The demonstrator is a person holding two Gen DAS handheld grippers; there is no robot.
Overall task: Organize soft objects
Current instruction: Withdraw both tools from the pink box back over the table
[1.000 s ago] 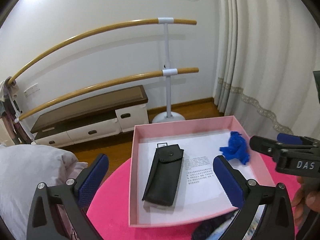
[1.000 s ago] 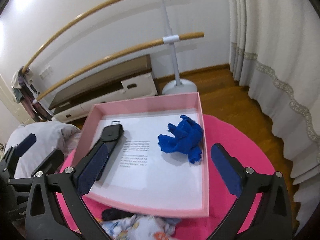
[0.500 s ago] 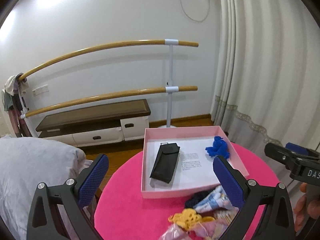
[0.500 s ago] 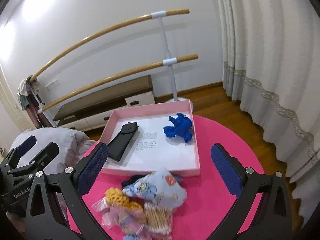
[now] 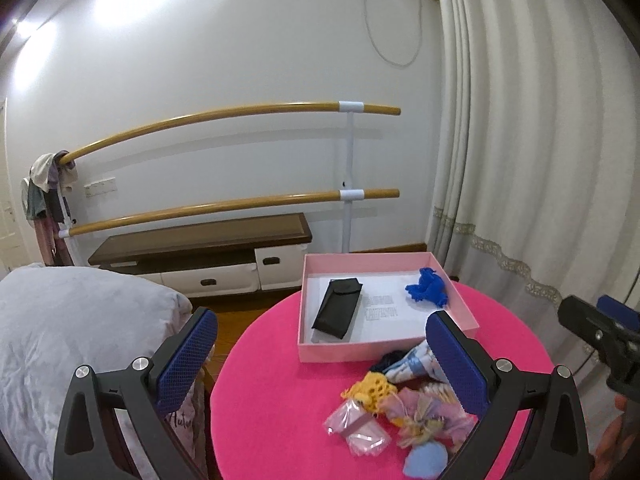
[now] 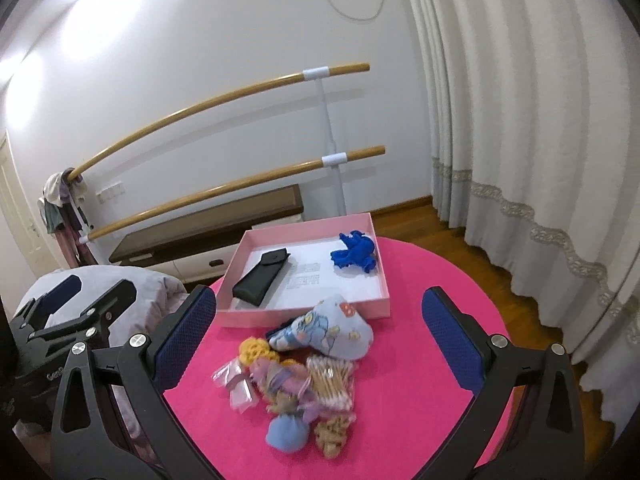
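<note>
Both grippers, left gripper (image 5: 320, 360) and right gripper (image 6: 320, 336), hang spread and empty above a pink round table (image 6: 420, 280). Soft items pile (image 6: 292, 372) lies beside the pink box (image 6: 304, 312). Grabbing the tangled heap risks lifting several pieces together.

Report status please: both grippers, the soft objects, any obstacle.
Left gripper open, empty. Right gripper open, empty. Blue cloth in pink box; soft pile on table, nothing blocking.

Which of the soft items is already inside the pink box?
Only the blue crumpled cloth, at the pink box's far right corner. The others sit piled outside its front wall.
</note>
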